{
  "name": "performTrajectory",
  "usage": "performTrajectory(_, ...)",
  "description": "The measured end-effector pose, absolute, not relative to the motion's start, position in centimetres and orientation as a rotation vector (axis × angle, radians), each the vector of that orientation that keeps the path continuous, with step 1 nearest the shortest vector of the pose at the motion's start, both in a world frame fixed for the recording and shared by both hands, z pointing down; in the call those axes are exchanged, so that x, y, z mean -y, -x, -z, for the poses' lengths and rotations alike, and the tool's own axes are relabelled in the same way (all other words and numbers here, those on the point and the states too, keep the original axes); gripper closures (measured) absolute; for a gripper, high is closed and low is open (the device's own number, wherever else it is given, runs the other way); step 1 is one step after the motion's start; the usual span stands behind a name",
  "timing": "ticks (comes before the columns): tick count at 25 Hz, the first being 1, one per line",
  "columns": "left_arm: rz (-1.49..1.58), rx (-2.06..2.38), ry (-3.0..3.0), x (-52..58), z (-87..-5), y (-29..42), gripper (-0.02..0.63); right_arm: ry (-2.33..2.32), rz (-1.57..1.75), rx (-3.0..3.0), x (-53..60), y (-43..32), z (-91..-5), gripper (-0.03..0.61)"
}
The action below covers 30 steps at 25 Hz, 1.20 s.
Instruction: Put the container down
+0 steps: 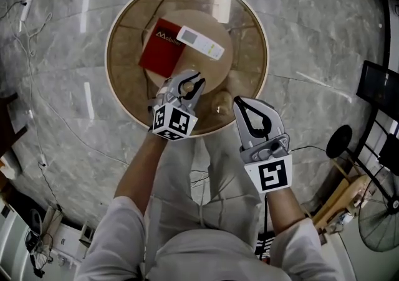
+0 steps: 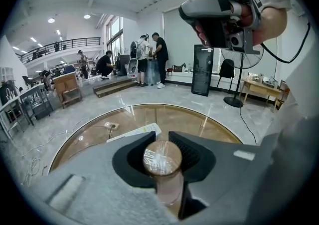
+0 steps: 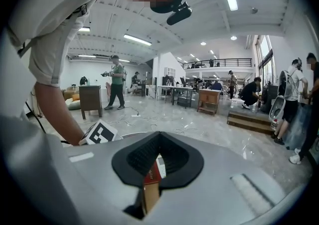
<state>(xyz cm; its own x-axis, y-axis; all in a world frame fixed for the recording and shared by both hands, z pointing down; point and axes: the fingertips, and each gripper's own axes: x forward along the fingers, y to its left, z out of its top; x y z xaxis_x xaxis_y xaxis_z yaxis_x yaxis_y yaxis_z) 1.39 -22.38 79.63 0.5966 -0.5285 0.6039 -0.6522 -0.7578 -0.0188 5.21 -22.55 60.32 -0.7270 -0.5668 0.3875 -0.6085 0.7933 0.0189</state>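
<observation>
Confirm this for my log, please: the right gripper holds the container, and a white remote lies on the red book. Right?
Not quite. The left gripper holds the container, as the left gripper view shows: its jaws are closed on it. The right gripper is shut and empty. The white remote does lie on the red book.

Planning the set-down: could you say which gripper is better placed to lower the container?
The left gripper: it grips the container over the table; the right gripper is shut and empty.
</observation>
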Motion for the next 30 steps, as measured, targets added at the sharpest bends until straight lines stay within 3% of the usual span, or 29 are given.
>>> performTrajectory(19,-0.892,0.950,-2.688,22.6,-82.9,-1.5,0.520,-0.860,-0.189,2.595,23.1,-4.4,-64.3,0.574)
performTrajectory(21,-0.880,0.938,-2.695,22.5,-82.9,-1.5,0.501,-0.863,-0.184,2.597,23.1,-4.1,-64.3,0.574)
performTrajectory(25,-0.861,0.935,-2.712,22.4,-82.2,-1.5,0.387,-0.868,-0.169,2.596,23.2,-4.1,-63.8,0.574)
performTrajectory(30,-0.811,1.007,-2.722,22.0,-79.0,0.1,0.385,-0.898,-0.147,2.593,23.5,-4.1,-62.8,0.574)
